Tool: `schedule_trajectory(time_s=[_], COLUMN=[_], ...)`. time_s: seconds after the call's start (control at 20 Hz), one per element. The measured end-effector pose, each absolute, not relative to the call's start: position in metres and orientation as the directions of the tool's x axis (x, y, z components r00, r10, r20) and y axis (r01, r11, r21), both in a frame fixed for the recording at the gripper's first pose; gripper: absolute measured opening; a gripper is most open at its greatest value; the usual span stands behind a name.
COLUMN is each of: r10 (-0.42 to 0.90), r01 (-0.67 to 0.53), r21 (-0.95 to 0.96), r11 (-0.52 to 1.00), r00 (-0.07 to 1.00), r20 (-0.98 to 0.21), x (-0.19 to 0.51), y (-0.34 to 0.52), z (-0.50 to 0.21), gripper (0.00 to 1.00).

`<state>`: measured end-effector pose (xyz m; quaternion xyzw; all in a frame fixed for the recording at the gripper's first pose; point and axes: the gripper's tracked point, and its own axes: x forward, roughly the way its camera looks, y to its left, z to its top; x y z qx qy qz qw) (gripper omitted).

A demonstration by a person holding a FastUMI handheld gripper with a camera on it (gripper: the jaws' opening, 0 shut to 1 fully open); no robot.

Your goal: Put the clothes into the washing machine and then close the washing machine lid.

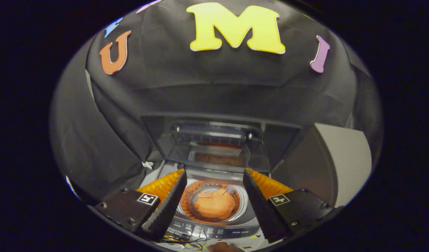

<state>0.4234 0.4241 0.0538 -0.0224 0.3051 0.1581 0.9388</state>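
The washing machine [214, 229] is holding the clothes. Its lid [214, 147] is standing open at the back. An orange bundle of clothes [214, 206] is lying down in the round tub [186, 206]. The gripper [214, 203] is hanging above with its fingers wide apart, and the tub is showing between them.

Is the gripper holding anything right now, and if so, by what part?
Nothing. The gripper is open above the washing machine; the orange clothes lie in the drum, unpinched, and the lid stands open.
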Motion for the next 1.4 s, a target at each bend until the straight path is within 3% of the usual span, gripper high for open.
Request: schedule_trajectory(time_s=[0.3, 0.55, 1.0, 1.4], r10=[0.281, 0.281, 0.274, 0.265], r01=[-0.311, -0.323, -0.295, -0.267], r21=[0.027, 0.003, 0.058, 0.095], r11=[0.95, 0.946, 0.954, 0.959], r00=[0.817, 0.819, 0.774, 0.723], r20=[-0.504, -0.5, -0.57, -0.638], x=[0.435, 0.468, 0.567, 0.589], y=[0.427, 0.436, 0.456, 0.465], z=[0.121, 0.131, 0.089, 0.056], gripper=[1.0, 1.0, 1.0, 1.0])
